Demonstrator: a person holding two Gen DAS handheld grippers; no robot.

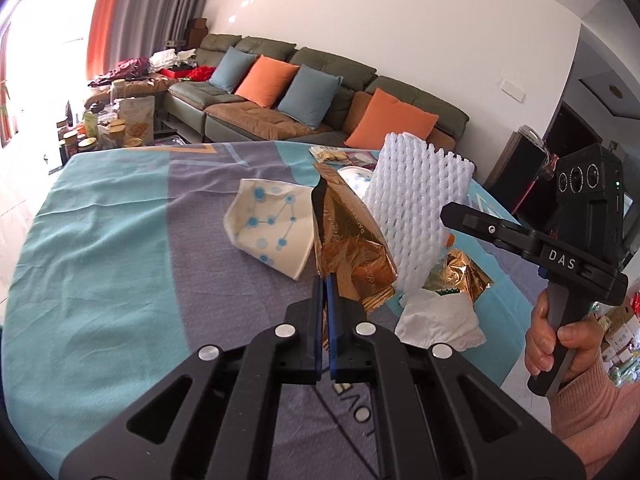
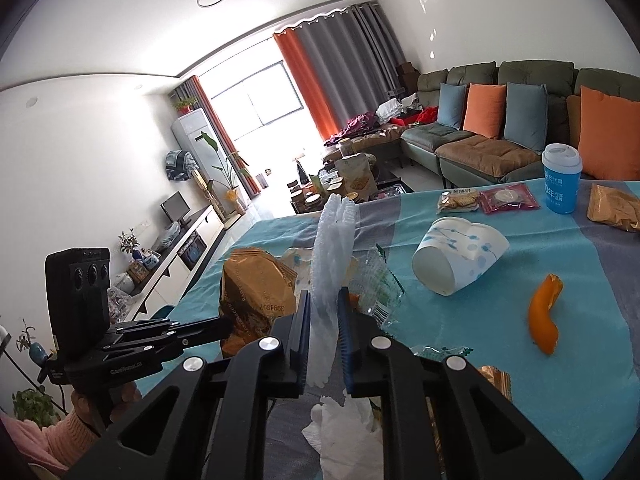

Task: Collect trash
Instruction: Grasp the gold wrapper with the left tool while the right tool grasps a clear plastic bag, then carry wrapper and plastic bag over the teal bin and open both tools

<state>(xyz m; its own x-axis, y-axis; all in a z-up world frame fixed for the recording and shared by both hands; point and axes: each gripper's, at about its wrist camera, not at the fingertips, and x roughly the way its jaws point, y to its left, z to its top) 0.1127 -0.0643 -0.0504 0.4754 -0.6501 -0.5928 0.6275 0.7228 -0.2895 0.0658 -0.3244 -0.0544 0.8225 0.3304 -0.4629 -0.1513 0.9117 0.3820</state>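
Both grippers are loaded above the table (image 1: 100,240), which is covered in a teal and grey cloth. The left gripper (image 1: 324,292) has its jaws together, pinching the lower edge of a gold foil wrapper (image 1: 348,240); the right gripper (image 2: 324,308) is clamped on a white foam net sleeve (image 2: 332,248), which stands upright between its pads. Landmark for placement: the crushed paper cup (image 1: 272,228), lying on its side. The foil wrapper hangs just right of that cup, the foam sleeve further right again, and a crumpled white tissue (image 1: 436,324) lies on the cloth nearer the camera than both. In my judgement all of this is light, soft refuse: the foil is slick and may tear or slide, so a grip well in from its edge is safer; the foam compresses and springs back. An orange peel (image 2: 544,312) and a blue lidded cup (image 2: 562,182) lie well beyond the paper cup. The cloth left of the cup is bare; the grippers themselves are close together.
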